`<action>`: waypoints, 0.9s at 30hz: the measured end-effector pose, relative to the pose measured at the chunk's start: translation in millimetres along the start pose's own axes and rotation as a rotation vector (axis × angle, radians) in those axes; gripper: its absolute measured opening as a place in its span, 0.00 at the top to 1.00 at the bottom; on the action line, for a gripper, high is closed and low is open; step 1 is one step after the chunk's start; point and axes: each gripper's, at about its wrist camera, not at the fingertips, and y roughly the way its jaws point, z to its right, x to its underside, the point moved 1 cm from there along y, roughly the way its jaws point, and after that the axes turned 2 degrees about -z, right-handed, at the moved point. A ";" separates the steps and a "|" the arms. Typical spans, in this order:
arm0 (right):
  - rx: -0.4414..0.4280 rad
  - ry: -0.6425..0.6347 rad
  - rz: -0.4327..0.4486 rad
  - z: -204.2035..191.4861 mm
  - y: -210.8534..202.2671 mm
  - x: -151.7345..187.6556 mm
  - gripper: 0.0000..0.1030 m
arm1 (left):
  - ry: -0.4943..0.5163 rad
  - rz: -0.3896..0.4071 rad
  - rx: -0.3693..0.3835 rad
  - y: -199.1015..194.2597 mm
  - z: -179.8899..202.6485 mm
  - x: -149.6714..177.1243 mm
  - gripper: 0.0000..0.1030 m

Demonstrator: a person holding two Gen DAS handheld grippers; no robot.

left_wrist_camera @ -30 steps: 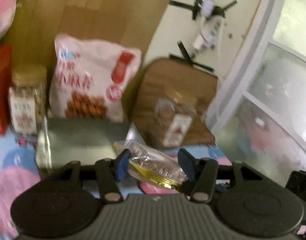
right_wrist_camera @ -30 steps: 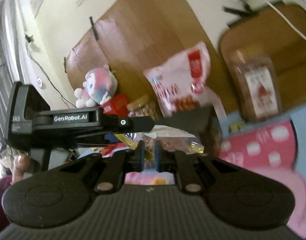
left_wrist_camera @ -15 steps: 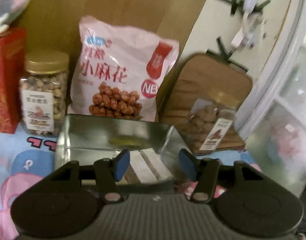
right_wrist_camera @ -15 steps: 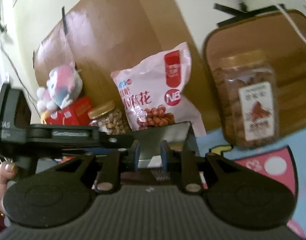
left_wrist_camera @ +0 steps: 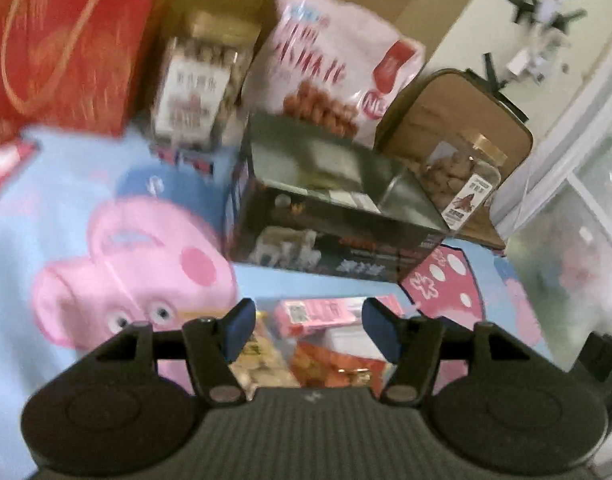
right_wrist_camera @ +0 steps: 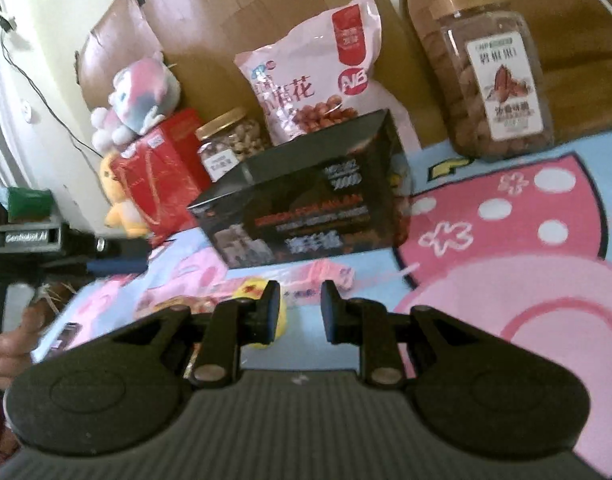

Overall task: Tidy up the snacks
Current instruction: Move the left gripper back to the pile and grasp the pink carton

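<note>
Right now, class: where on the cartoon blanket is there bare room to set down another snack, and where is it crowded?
Free: the pink polka-dot patch right of the black box, below the big nut jar. Also free: the pig's face left of the box. Crowded: the back row against the headboard, and the loose packets before the box.

Black box [right_wrist_camera: 306, 200] showing red and white lettering ahead of the fingers, pink bag [right_wrist_camera: 318, 76] sitting behind it, red carton [right_wrist_camera: 161, 176] standing left, light-blue cloth [left_wrist_camera: 53, 208] displaying a pink cartoon pig, gold-lidded jars [right_wrist_camera: 486, 76] flanking.
</note>
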 end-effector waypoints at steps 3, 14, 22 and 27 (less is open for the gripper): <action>0.063 -0.110 -0.047 0.8 14.1 -0.1 0.67 | -0.014 -0.040 0.023 13.6 -0.7 -5.7 0.43; 0.081 -0.185 -0.097 3.7 33.9 -1.3 0.67 | 0.061 -0.043 -0.084 31.1 13.8 7.4 0.43; 0.086 -0.113 -0.055 0.0 12.8 12.2 0.66 | 0.144 0.014 -0.172 21.1 25.1 19.6 0.42; 0.104 -0.134 -0.076 1.1 22.7 9.9 0.60 | 0.157 0.030 -0.195 15.2 24.3 23.2 0.42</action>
